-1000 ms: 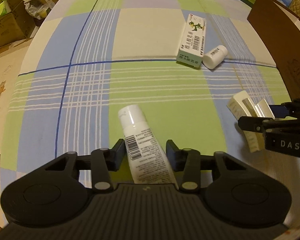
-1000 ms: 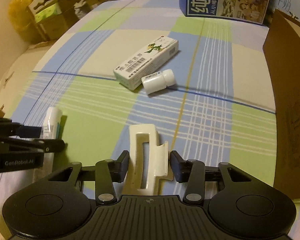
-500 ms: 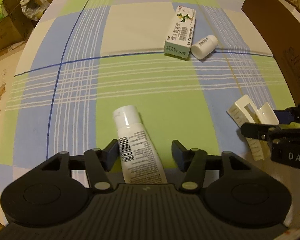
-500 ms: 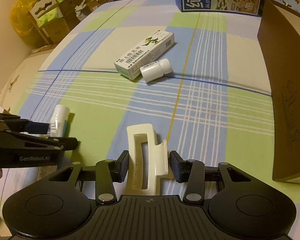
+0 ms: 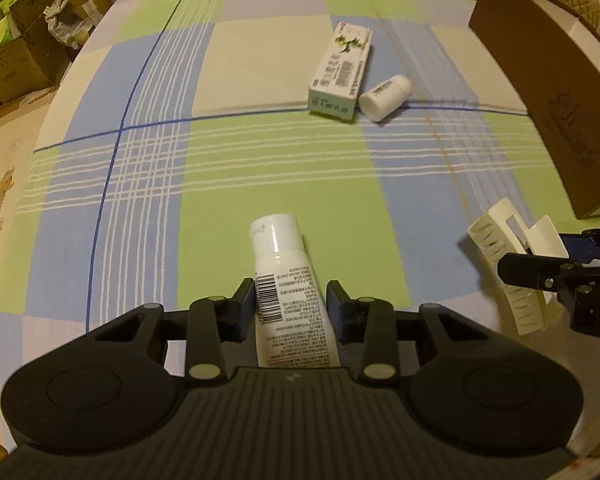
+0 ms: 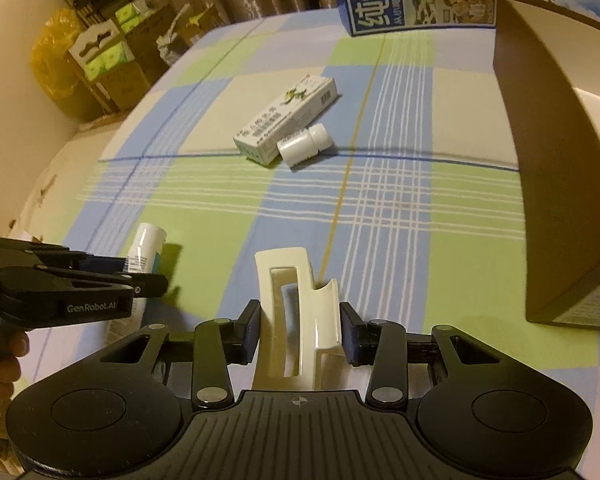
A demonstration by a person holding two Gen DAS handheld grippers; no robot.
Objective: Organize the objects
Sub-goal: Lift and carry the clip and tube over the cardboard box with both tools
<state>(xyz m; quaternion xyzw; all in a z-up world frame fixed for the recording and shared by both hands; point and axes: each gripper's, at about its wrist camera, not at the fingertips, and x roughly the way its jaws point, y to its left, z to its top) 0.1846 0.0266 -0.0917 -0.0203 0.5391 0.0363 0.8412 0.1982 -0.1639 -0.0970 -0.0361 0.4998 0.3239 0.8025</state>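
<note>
The right gripper (image 6: 299,330) squeezes a white hair clip (image 6: 296,314) above the checked bedsheet's (image 6: 400,216) near edge.

Plaid bedsheet (image 5: 260,168), stacked cardboard cartons (image 6: 112,64), yellow plastic bag (image 6: 48,60) beside

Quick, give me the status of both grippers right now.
Left gripper: shut on the white tube.
Right gripper: shut on the hair clip.
</note>
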